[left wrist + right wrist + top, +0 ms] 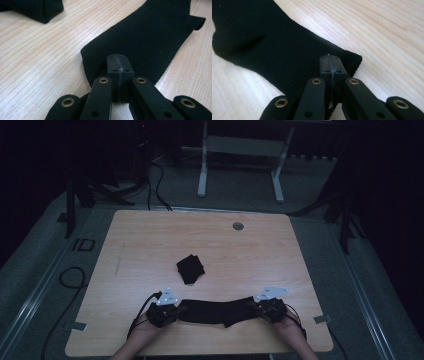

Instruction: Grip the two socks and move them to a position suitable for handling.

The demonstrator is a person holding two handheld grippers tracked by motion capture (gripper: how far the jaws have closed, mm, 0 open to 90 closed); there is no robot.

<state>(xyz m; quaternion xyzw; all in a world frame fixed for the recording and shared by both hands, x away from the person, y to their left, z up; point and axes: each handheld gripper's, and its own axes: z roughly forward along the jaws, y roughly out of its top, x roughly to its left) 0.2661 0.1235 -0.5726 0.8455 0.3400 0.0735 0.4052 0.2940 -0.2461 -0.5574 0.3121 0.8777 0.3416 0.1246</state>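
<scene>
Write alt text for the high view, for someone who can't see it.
Two hand-held grippers, left gripper and right gripper, pinch opposite ends of a black sock stretched flat near the front edge of a wooden table. A folded black cloth lies behind it, mid-table.

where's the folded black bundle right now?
In the high view the folded black bundle lies near the middle of the table, just beyond the stretched black sock, apart from both grippers.

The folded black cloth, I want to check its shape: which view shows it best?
The high view: the folded black cloth lies whole on the table, apart from the stretched sock. The left gripper view catches one corner; the right gripper view looks along the sock instead.
</scene>
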